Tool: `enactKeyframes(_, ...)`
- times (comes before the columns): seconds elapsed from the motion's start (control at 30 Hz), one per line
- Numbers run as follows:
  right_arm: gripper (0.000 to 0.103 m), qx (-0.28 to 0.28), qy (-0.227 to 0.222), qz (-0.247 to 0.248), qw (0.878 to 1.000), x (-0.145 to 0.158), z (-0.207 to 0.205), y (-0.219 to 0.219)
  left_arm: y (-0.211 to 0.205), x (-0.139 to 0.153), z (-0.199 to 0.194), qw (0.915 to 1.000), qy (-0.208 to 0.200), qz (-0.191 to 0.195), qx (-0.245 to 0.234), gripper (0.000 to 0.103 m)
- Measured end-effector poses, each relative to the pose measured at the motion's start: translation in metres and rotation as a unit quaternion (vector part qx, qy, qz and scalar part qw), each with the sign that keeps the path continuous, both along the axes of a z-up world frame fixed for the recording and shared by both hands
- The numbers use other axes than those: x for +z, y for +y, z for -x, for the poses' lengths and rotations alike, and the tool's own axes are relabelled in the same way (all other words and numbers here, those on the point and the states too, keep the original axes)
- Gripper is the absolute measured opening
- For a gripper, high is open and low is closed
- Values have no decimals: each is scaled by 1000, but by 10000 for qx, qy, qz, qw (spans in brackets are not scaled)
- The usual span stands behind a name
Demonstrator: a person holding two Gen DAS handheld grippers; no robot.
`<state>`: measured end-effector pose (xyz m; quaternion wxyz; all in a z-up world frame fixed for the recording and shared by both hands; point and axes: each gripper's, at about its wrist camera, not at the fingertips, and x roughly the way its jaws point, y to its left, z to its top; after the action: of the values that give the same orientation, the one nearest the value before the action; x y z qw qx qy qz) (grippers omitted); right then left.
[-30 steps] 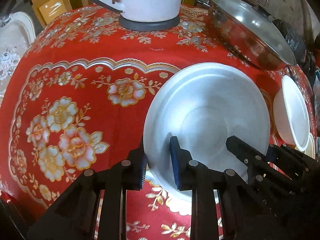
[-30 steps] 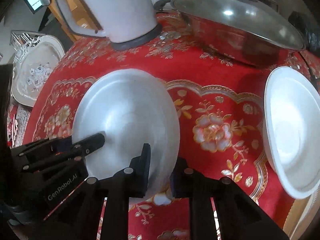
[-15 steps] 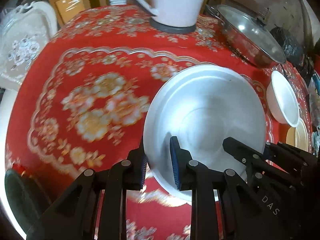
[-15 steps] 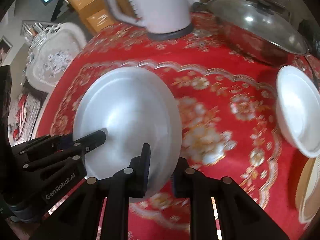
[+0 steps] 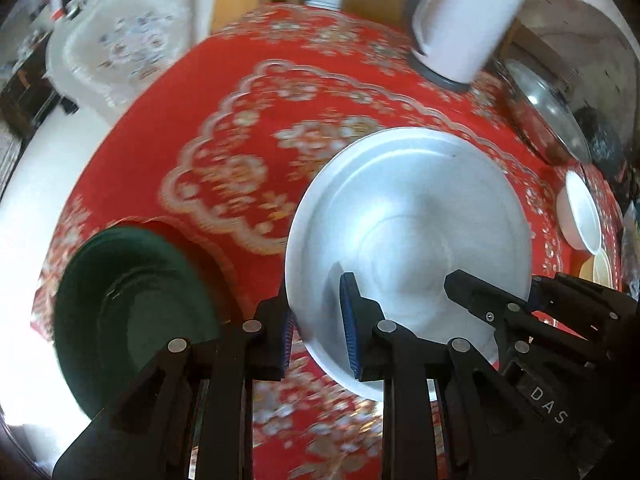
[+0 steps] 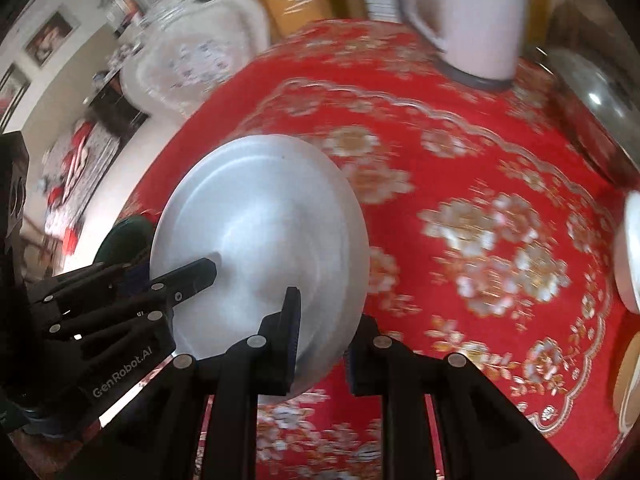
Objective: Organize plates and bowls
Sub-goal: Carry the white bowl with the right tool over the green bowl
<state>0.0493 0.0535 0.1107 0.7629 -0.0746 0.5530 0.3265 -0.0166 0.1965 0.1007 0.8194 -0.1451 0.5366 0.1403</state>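
A round silver metal plate (image 5: 412,220) hangs tilted above the table, beside a dark green plate (image 5: 132,312).

- A home dining room: red floral tablecloth (image 5: 248,92) covering the worktop.
- White kettle (image 5: 460,28) and lidded steel pan (image 5: 548,116) far right.
- Framed pictures (image 6: 48,38) on the left wall.
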Motion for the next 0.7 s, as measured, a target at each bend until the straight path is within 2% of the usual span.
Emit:
enactKeyframes(0.4,20,1167,-114,-32,9931,12,49,96,76,15,75,9952,-78,-89,967,21)
enactKeyframes(0.7,20,1704,-66,106,9853,1,71,145,105,2,107,9902,50,-57,1394,22)
